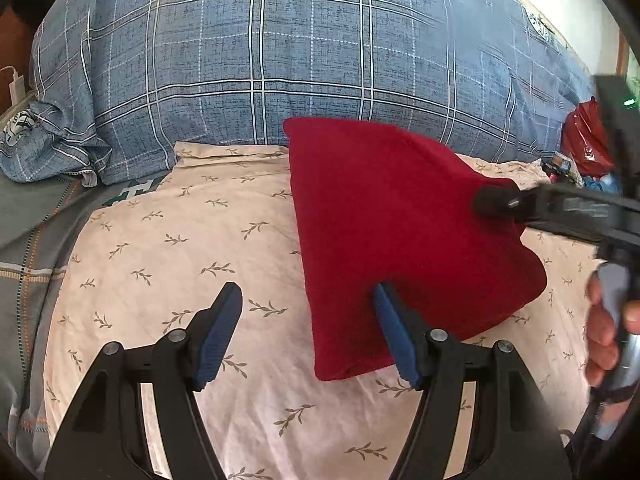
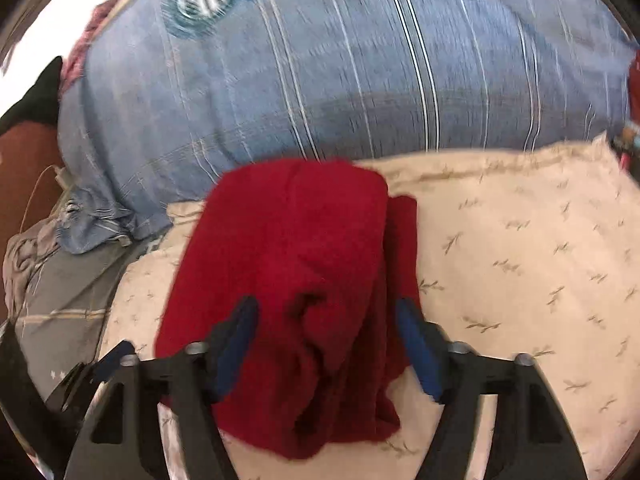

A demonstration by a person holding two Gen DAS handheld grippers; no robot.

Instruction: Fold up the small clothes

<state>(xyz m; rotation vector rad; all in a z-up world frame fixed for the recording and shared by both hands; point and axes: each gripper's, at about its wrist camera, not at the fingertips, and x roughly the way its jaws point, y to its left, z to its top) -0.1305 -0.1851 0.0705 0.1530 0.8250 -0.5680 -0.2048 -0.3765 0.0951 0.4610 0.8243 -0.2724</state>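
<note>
A dark red garment (image 1: 400, 232) lies folded on a beige leaf-print sheet (image 1: 180, 248). My left gripper (image 1: 308, 300) is open and empty just above the sheet, its right finger at the garment's near left edge. My right gripper (image 2: 326, 312) is open over the garment (image 2: 300, 248), its fingers standing either side of the bunched near end without closing on it. In the left wrist view the right gripper (image 1: 496, 202) reaches in from the right, over the garment's right part.
A large blue plaid duvet (image 1: 300, 60) is piled behind the beige sheet. Grey bedding (image 1: 28, 248) lies to the left. A red plastic bag (image 1: 584, 140) and small items sit at the far right. A white charger (image 1: 14, 84) is at far left.
</note>
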